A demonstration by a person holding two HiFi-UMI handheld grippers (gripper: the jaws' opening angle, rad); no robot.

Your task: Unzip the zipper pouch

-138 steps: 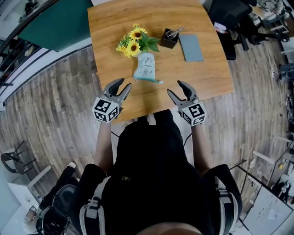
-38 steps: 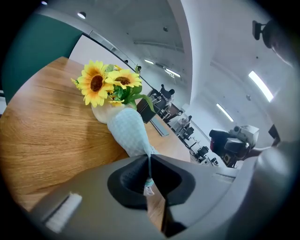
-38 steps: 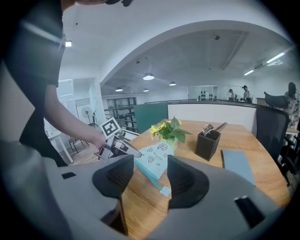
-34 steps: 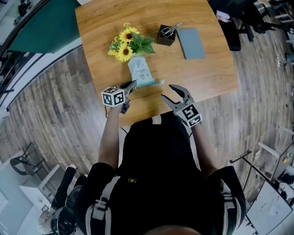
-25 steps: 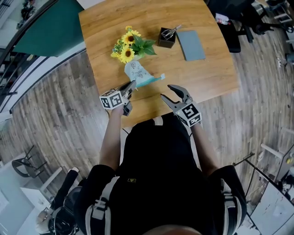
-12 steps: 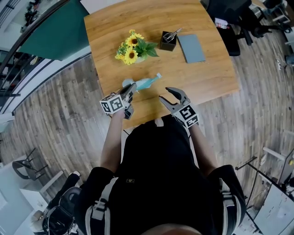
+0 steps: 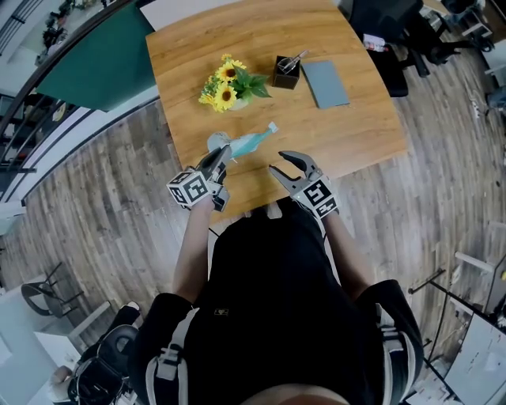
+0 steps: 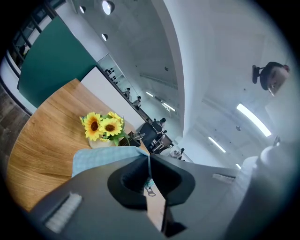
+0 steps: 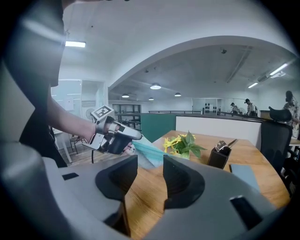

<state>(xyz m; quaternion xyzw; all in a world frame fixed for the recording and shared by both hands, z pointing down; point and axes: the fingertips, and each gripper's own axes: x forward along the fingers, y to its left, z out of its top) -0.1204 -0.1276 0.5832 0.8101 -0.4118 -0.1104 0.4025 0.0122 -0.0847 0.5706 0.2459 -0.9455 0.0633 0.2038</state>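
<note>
The teal zipper pouch (image 7: 250,142) hangs above the wooden table (image 7: 348,134), held by one end and stretching out to the right. My left gripper (image 7: 224,151) is shut on the pouch's edge (image 8: 98,158), which is pinched between the jaws; a small zipper pull (image 8: 149,190) dangles below the pinch. My right gripper (image 7: 279,162) stands open just right of the pouch, with nothing between its jaws, which have just been closing a little. The right gripper view looks between its jaws (image 9: 150,174) at the pouch (image 9: 151,151) and the left gripper (image 9: 125,134) beyond.
A pot of sunflowers (image 7: 228,81) stands behind the pouch. A black pen holder (image 7: 286,70) and a grey notebook (image 7: 326,83) sit at the back right. The table's near edge runs just under both grippers. Office chairs (image 7: 379,24) stand beyond the table.
The left gripper has lifted the pouch off the table and drawn it nearer. The right gripper has shifted left toward the pouch, its jaws narrower than before.
</note>
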